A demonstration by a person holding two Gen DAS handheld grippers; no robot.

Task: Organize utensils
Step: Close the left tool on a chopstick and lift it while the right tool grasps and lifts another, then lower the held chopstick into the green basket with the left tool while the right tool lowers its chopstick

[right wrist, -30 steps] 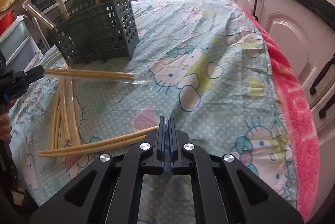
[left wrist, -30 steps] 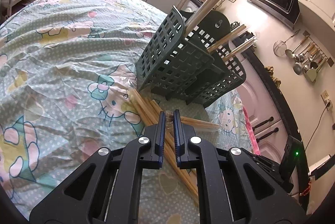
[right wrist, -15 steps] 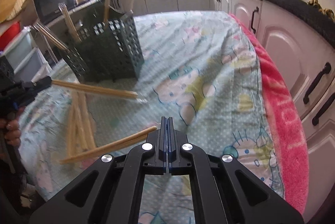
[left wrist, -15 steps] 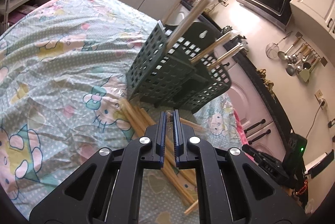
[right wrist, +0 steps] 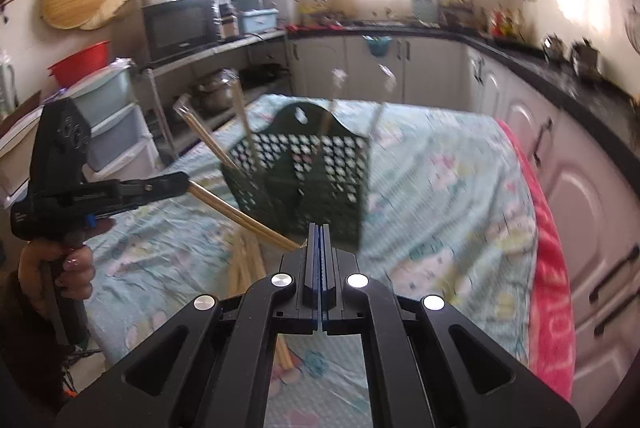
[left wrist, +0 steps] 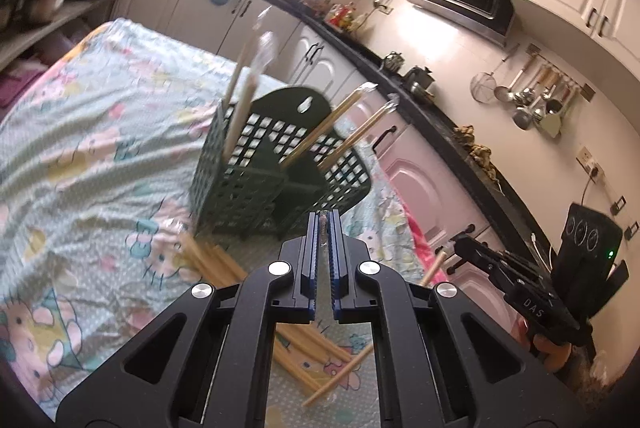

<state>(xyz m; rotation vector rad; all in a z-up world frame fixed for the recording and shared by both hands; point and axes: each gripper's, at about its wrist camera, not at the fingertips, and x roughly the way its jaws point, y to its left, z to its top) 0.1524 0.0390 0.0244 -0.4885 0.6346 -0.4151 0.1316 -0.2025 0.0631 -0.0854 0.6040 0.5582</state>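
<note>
A dark green slotted utensil basket [left wrist: 256, 183] stands on the cloth-covered table [left wrist: 92, 155], with several wrapped chopstick pairs [left wrist: 324, 129] standing in it. It also shows in the right wrist view [right wrist: 304, 183]. My left gripper [left wrist: 323, 224] is shut on a wrapped chopstick pair, seen end-on between the pads; the right wrist view shows that pair [right wrist: 240, 216] held in the air, slanting toward the basket from the left gripper [right wrist: 180, 183]. Loose chopstick pairs [left wrist: 216, 260] lie on the cloth below. My right gripper [right wrist: 320, 232] is shut and empty, raised in front of the basket.
Kitchen cabinets [right wrist: 580, 187] and a black counter run along the table's right side, with a pink cloth edge [right wrist: 552, 288]. Shelves with a microwave [right wrist: 180, 27] and plastic drawers [right wrist: 120, 131] stand at the left. The right gripper [left wrist: 512, 284] shows in the left wrist view.
Both grippers have risen and tilted up. The left gripper has lifted its chopstick pair off the cloth and swung it toward the basket. The right gripper stays shut and empty.
</note>
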